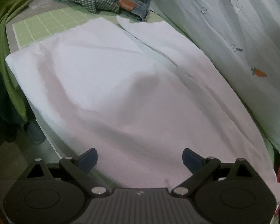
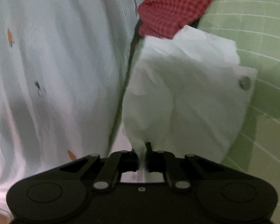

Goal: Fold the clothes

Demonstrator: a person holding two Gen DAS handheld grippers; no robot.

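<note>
A white garment (image 1: 112, 85) lies spread over the green grid mat (image 1: 39, 28); its two legs run toward the far side. My left gripper (image 1: 140, 160) hovers over its near end, open, with nothing between the blue pads (image 1: 87, 160). In the right wrist view my right gripper (image 2: 142, 158) is shut on a bunched edge of the white garment (image 2: 181, 100), which hangs lifted off the mat (image 2: 261, 37). A metal snap button (image 2: 245, 83) shows on the lifted cloth.
A person's pale shirt with small carrot prints (image 1: 242, 37) stands close at the right, also filling the left of the right wrist view (image 2: 56, 65). Blue checked clothes and jeans (image 1: 106, 1) are piled at the far end. A red checked cloth (image 2: 175, 7) lies beyond the lifted garment. Green fabric (image 1: 3, 37) hangs at left.
</note>
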